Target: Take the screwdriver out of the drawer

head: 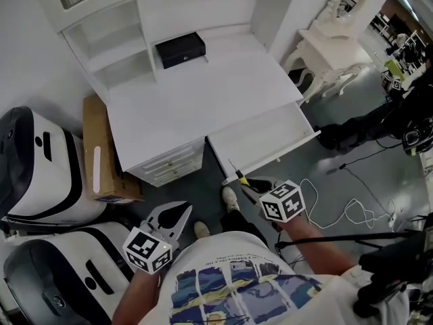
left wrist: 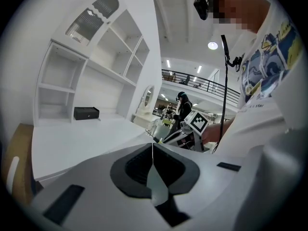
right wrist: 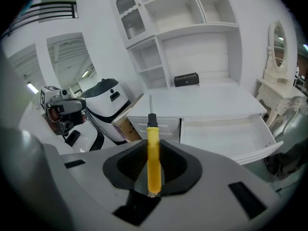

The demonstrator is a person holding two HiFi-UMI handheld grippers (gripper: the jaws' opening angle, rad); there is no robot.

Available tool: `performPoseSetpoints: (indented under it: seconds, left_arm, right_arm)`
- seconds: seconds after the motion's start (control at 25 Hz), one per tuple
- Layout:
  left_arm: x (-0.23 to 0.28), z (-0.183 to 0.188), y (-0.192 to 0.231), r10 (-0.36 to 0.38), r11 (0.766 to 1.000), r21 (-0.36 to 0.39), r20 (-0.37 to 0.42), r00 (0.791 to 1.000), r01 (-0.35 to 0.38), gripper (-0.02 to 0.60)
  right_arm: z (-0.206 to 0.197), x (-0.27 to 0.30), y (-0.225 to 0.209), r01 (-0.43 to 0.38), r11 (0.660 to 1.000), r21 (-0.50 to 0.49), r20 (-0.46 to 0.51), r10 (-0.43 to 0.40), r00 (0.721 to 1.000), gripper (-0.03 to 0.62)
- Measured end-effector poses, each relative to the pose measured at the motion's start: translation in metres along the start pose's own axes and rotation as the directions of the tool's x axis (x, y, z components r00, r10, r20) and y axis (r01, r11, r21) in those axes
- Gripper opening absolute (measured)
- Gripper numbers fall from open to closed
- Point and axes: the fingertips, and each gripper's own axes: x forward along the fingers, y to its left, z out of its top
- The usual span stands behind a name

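My right gripper (head: pixel 245 183) is shut on the screwdriver (head: pixel 239 177) and holds it in the air in front of the open white drawer (head: pixel 284 147). In the right gripper view the yellow handle (right wrist: pixel 153 158) is clamped between the dark pads (right wrist: pixel 130 165), and its black collar and metal shaft point away towards the desk. The drawer (right wrist: pixel 226 136) looks bare inside. My left gripper (head: pixel 181 215) hangs lower left in the head view, in front of the desk's small drawers. Its jaws meet with nothing between them (left wrist: pixel 153 150).
A black box (head: pixel 180 49) sits at the back of the white desk (head: pixel 189 100) under the hutch shelves. A cardboard box (head: pixel 101 151) and white-and-black machines (head: pixel 34 168) stand to the left. A white vanity table (head: pixel 331 53) stands to the right, and cables (head: pixel 338 212) trail on the floor.
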Motion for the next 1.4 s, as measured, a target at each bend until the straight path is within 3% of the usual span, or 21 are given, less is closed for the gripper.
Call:
performPoseSetpoints:
  seconds: [0.88, 1.4]
  left_arm:
    - [-0.016, -0.009, -0.001, 0.006, 1.0, -0.017, -0.002, 1.0, -0.006, 0.014]
    - [-0.012, -0.015, -0.012, -0.003, 1.0, -0.006, -0.021, 1.0, 0.002, 0.014]
  right_arm:
    - [0.011, 0.0, 0.053, -0.058, 0.992, -0.108, 0.025, 0.061, 0.998, 0.097]
    - [0.007, -0.003, 0.06, -0.08, 0.99, -0.119, 0.05, 0.087, 0.995, 0.097]
